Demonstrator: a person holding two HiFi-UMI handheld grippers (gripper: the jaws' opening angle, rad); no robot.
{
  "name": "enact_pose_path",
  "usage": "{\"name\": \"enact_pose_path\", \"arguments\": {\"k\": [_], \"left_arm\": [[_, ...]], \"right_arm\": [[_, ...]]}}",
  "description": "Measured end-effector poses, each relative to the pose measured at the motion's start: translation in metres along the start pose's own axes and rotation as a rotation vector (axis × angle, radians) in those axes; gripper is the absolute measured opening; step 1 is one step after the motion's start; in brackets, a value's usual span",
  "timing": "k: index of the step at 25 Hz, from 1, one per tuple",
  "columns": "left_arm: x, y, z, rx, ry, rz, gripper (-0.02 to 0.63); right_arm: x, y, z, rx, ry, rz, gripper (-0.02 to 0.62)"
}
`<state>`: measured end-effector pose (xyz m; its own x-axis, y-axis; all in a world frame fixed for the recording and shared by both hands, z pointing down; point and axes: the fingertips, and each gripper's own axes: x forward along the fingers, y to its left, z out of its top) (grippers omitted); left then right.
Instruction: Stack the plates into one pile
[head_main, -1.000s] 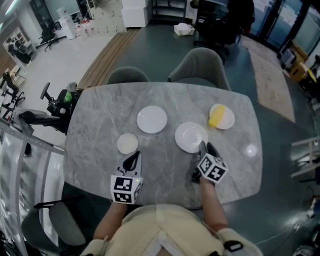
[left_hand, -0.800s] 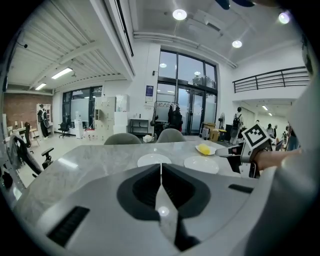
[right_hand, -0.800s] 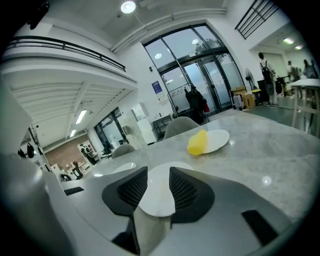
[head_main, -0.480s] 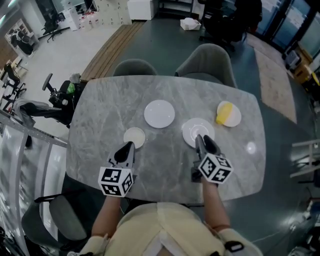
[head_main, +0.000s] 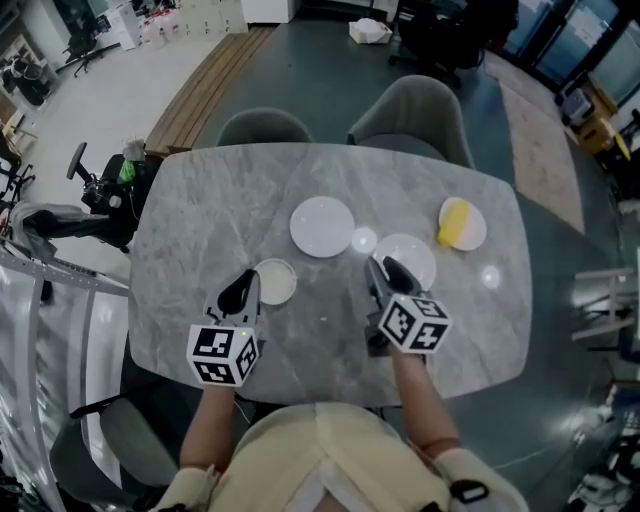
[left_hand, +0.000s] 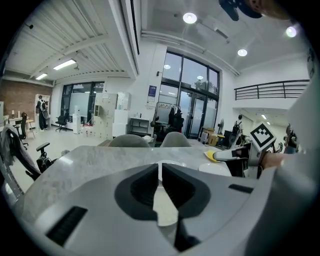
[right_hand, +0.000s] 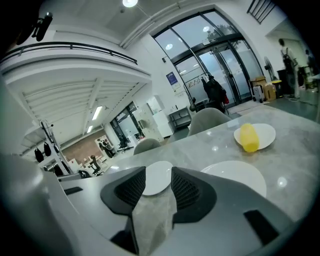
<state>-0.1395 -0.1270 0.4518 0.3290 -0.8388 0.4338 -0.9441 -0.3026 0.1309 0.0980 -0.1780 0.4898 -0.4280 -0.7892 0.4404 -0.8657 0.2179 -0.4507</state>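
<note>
Four plates lie apart on the grey table (head_main: 200, 210), none stacked.
Small plate (head_main: 276, 282): left of centre, toward the near edge.
Second plate (head_main: 321, 226): centre, toward the far edge.
Third plate (head_main: 412, 256): right of centre.
Fourth plate (head_main: 470, 228): toward the right edge, with a yellow object (head_main: 455, 220) lying on it.
Left gripper (head_main: 240, 290): jaws closed, empty, tip just beside the small plate's left rim.
Right gripper (head_main: 384, 268): jaws apart, have just been opening, nothing between them. Its tip is at the third plate's left rim; contact unclear.
</note>
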Motion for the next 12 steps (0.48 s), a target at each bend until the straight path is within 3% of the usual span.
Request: {"name": "enact_pose_path", "arguments": {"k": [7, 12], "left_arm": [[0.013, 0.026, -0.008, 0.030, 0.030, 0.021, 0.005], [0.025, 0.039, -0.014, 0.033, 0.045, 0.009, 0.005]], "right_arm": [[0.047, 0.009, -0.025, 0.020, 0.079, -0.047, 0.140], [0.078, 0.001, -0.041, 0.024, 0.140, -0.130, 0.140]]}}
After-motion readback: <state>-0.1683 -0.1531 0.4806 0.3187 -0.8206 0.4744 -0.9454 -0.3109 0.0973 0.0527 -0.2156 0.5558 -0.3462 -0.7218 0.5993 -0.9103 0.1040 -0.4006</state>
